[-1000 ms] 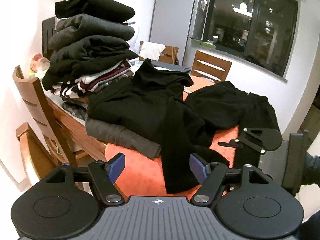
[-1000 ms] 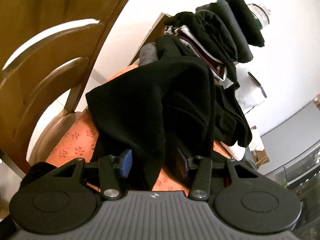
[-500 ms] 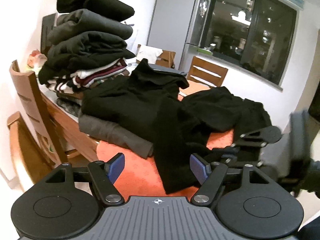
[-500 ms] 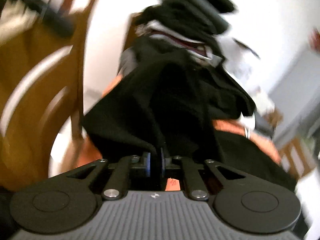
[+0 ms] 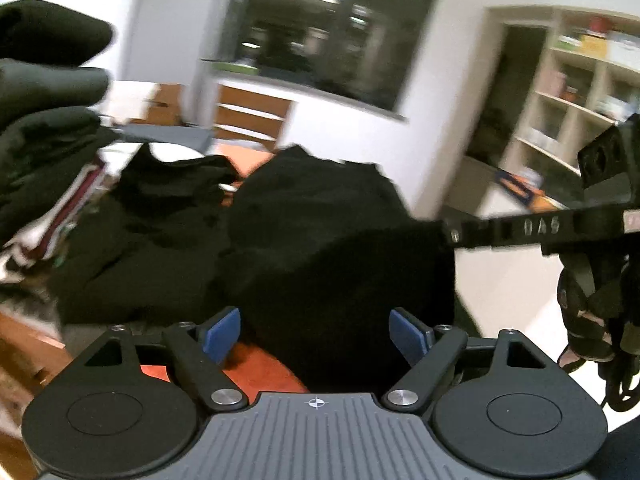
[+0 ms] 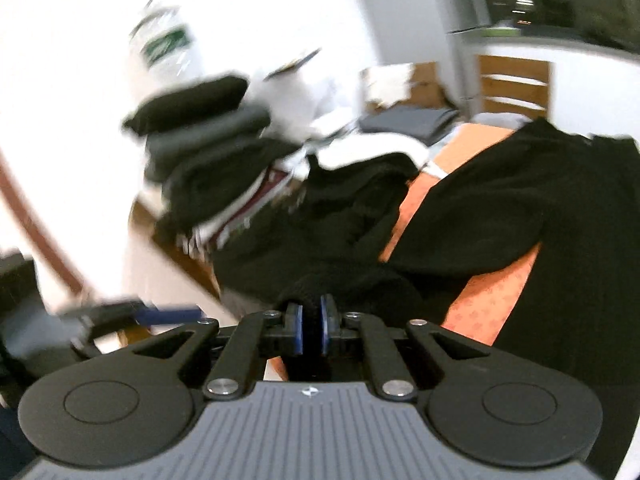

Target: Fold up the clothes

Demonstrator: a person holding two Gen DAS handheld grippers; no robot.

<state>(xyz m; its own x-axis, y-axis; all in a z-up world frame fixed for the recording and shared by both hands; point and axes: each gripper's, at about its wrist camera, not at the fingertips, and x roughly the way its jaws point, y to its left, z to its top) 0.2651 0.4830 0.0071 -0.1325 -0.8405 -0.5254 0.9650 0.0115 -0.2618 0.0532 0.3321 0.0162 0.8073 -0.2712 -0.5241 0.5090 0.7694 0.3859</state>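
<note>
A black garment [image 5: 340, 276] is bunched over the orange table cover [image 5: 256, 364], with one edge lifted. In the right wrist view my right gripper [image 6: 311, 330] is shut on a fold of this black garment [image 6: 344, 240]. In the left wrist view the right gripper [image 5: 450, 235] comes in from the right, side-on, pinching that edge. My left gripper [image 5: 316, 334] sits low in front of the cloth and its jaws are opening. Cloth lies between its blue pads [image 5: 222, 334] but they do not press on it. A second black garment [image 6: 540, 208] lies further right.
A tall stack of folded clothes [image 6: 208, 140] stands on the table's left side, with a water bottle [image 6: 160, 44] behind it. A wooden chair [image 5: 248, 116] and a dark window [image 5: 320, 28] are beyond. Shelves [image 5: 576, 92] stand at the right. A gloved hand [image 5: 588, 304] holds the right gripper.
My right gripper shut on the black garment's hanging edge, rolled upright and lifted it. My left gripper swung right and rose, and its jaws spread wider.
</note>
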